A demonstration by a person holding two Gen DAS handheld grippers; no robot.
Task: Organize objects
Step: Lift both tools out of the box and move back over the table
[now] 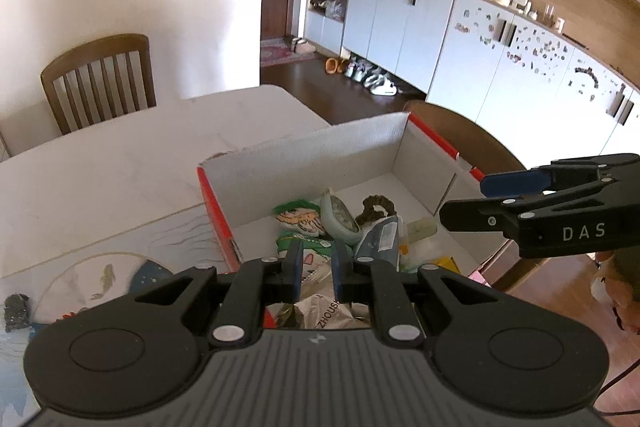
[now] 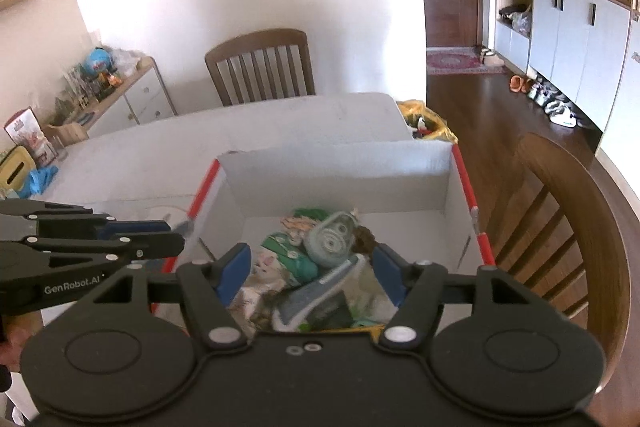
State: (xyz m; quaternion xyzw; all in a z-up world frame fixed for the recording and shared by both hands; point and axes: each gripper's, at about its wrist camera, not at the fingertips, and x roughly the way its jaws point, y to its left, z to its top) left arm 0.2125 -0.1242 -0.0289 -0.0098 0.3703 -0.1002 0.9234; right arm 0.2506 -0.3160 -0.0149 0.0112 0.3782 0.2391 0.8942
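**Two grippers over a cluttered box**

The white corrugated cardboard box with red outer edges (image 1: 360, 143) sits on the pale white table (image 1: 120, 155), its right side at the table's edge. Inside, heaped toward the near end, lie a green-and-white cartoon-printed packet (image 1: 298, 223), a pale green round clock-like disc (image 1: 340, 219), a dark brown fabric scrunchie (image 1: 376, 209), a blue-grey flat pouch (image 1: 380, 239) and a crumpled white printed bag (image 1: 320, 307); the far half of the box floor is bare.

The left gripper (image 1: 314, 269) hangs above the near end of the box, its blue pads narrowly parted with nothing between them. The right gripper (image 2: 310, 273) hangs over the same heap, its blue pads spread wide and empty, the packet and disc showing between them. In the left wrist view the right gripper enters from 3 o'clock, beside the box's right wall.

Around the box: a brown slatted wooden chair (image 1: 100, 83) at 11 o'clock across the table, a second curved wooden chair back (image 2: 568, 227) just beside the box at 3 o'clock, a painted fish drawing (image 1: 96, 279) on the table at 8 o'clock, and white cabinets (image 1: 400, 15) along the far wall.
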